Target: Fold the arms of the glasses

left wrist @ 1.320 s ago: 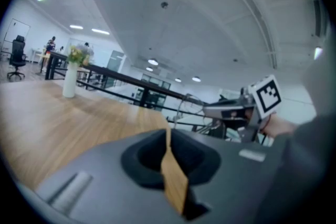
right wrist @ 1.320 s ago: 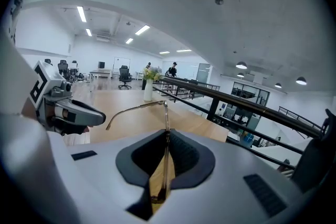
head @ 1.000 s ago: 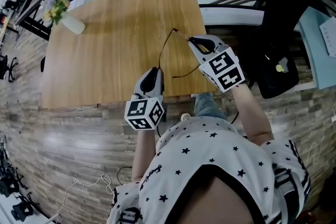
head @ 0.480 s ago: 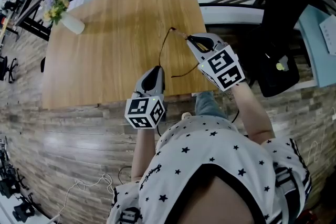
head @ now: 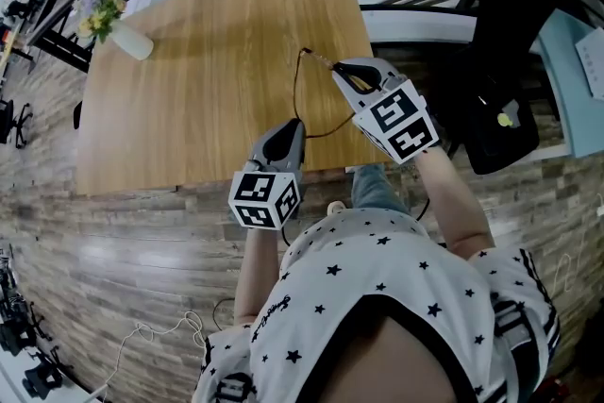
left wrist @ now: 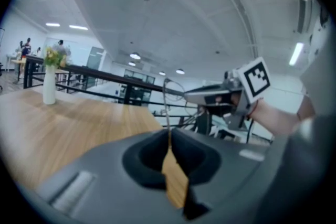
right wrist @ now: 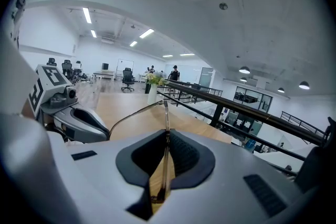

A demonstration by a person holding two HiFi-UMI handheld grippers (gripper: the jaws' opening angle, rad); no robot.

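At the far left of the table [head: 189, 80] we see a vase of flowers [head: 127, 41]. Over its near edge, our left gripper [head: 293, 127] has just been closing its jaws, now pinching an arm tip of the glasses [right wrist: 165, 165], held above the wood. Further right, our right gripper [head: 340, 71] clamps their front.

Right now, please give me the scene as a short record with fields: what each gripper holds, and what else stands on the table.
left gripper: jaws have just been closing, now shut on one arm of the glasses
right gripper: shut on the front of the glasses
glasses: held over the table, arms not yet folded
also on table: vase with flowers, far left corner
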